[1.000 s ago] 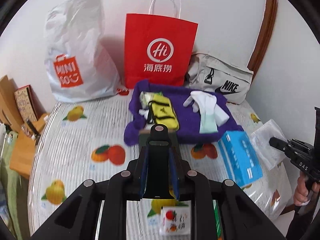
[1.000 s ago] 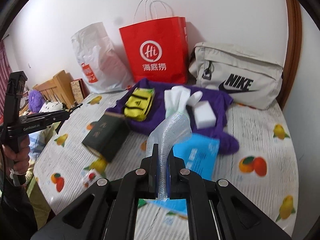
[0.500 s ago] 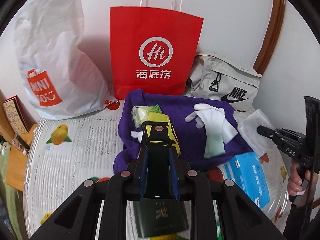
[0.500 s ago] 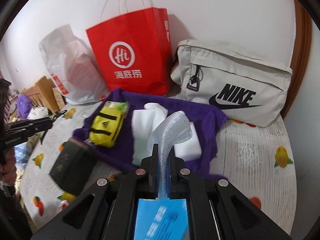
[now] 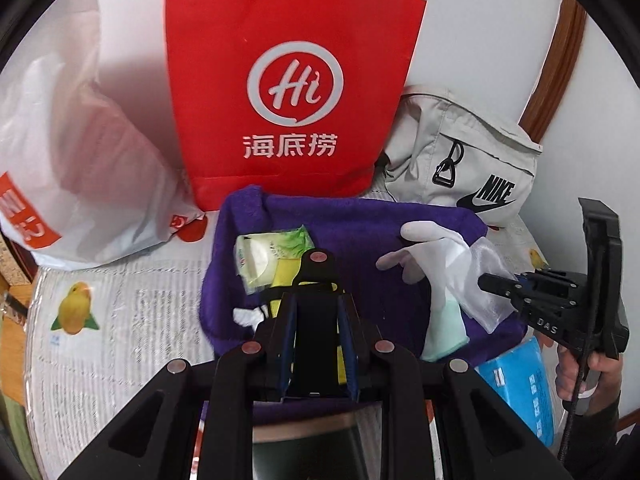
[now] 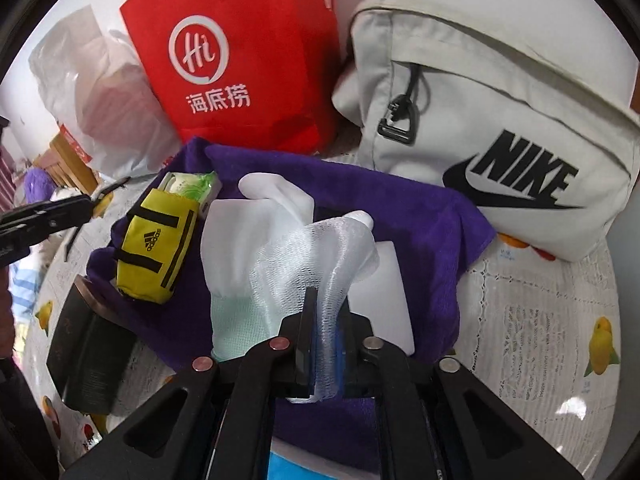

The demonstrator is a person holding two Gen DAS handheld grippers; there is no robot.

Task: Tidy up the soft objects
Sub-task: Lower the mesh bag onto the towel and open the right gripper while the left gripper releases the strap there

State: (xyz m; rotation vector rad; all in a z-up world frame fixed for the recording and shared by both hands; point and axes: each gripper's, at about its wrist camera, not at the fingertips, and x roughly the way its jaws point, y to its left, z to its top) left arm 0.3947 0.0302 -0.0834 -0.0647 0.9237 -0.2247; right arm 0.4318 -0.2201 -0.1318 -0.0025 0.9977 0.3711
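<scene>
A purple towel (image 5: 360, 232) (image 6: 420, 216) lies spread on the fruit-print tablecloth. On it rest a yellow pouch (image 6: 156, 244), a green tissue packet (image 5: 272, 252), a white glove (image 6: 256, 232) and a white sponge block (image 6: 384, 292). My left gripper (image 5: 318, 296) hangs over the towel's near edge above the yellow pouch, shut on a flat black piece with a rivet at its top. My right gripper (image 6: 326, 300) hovers over the glove and sponge. A white mesh sleeve (image 6: 320, 256) is pinched between its pads as the jaws start opening.
A red paper bag (image 5: 292, 92), a white plastic bag (image 5: 80, 184) and a grey Nike bag (image 6: 500, 120) stand against the wall behind the towel. A dark box (image 6: 88, 352) lies at the towel's near left. A blue tissue pack (image 5: 520, 380) sits at its near right.
Both grippers have moved forward and slightly down, from over the table to over the purple towel. The mesh sleeve has travelled with the right gripper and now hangs above the glove.
</scene>
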